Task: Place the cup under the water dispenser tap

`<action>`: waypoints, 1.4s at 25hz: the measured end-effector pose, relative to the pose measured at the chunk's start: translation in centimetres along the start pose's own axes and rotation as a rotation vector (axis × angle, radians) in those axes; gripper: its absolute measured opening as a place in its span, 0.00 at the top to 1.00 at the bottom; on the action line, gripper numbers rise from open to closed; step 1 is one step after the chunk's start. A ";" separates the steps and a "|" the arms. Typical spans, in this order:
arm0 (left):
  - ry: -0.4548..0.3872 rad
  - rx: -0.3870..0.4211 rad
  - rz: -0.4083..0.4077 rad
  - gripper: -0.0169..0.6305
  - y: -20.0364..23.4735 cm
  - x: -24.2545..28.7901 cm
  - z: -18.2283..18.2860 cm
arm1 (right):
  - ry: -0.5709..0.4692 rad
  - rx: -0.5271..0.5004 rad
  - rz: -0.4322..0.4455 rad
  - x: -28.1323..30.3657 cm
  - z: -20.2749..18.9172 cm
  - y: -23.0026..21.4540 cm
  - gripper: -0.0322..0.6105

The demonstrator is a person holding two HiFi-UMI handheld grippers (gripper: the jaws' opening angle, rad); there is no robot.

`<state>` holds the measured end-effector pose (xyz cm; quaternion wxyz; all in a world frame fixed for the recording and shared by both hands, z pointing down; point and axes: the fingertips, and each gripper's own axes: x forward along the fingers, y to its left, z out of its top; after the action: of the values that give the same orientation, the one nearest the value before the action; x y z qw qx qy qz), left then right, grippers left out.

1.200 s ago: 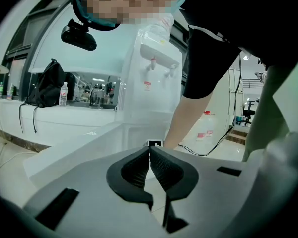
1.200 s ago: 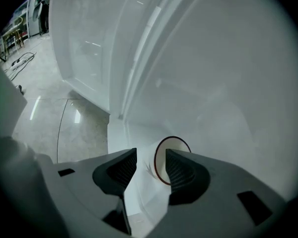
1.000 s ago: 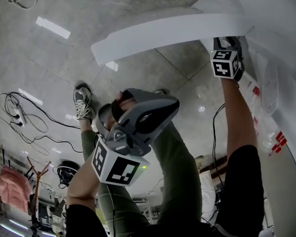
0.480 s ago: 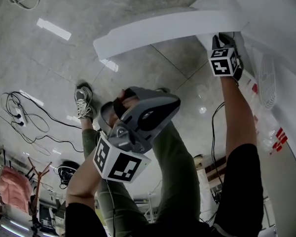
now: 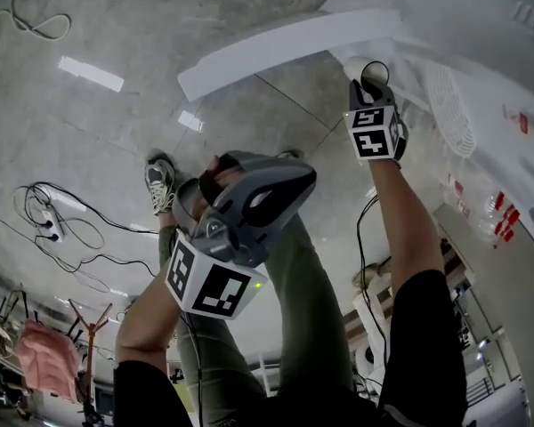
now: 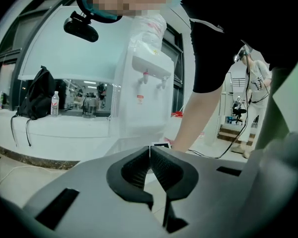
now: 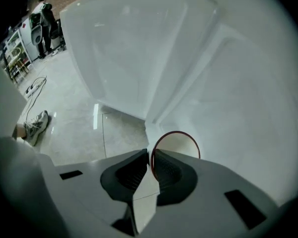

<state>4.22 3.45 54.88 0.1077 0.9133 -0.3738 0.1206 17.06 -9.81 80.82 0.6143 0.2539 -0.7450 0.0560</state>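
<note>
- Pinching the cup (image 7: pixel 179 144) by its dark rim, the right gripper (image 7: pixel 150 155) has its jaws drawn narrow. The thin wall sits between the two pads, and the cup's round mouth shows just past the right-hand jaw.
- Those jaws have just been closing, with the cup's rim between them.
- A second ago the head view showed this gripper tucked close under the curved white ledge (image 5: pixel 285 47), with no cup to be seen past its marker cube. Now the gripper has come away from the ledge and sits further left in the picture. The cup's mouth shows clear just beyond the cube, at the jaw tips.
- Beneath and ahead of the right gripper lie white moulded surfaces and a strip of grey tiled floor (image 7: pixel 84 128).
- The left gripper (image 6: pixel 149 152) has its jaws pressed together with nothing in them. In the head view it has shifted only slightly from where it was and is held well apart from the right one, nearer the person's body.
- Straight ahead of the left gripper, well beyond its tips, stands the white water dispenser (image 6: pixel 148 90), with two small taps on its front.
</note>
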 end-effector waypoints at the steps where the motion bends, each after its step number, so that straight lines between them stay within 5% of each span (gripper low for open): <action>1: 0.000 0.005 -0.009 0.94 0.0 -0.4 0.6 | -0.003 0.026 0.003 -1.1 0.0 0.4 0.85; 9: -0.003 0.072 -0.105 0.94 -0.1 -3.6 6.5 | -0.002 0.189 -0.010 -10.3 -0.3 2.8 0.85; 19: 0.017 0.156 -0.168 0.94 -0.4 -6.9 14.7 | -0.022 0.247 -0.010 -22.4 0.2 4.7 0.85; 35: -0.020 0.154 -0.174 0.94 -4.3 -8.6 25.0 | -0.130 0.158 -0.087 -37.2 5.8 -2.3 0.85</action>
<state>4.82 4.93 28.13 0.0435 0.9491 -0.2836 0.1299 17.27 -2.56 43.80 0.5447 0.3365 -0.7648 0.0711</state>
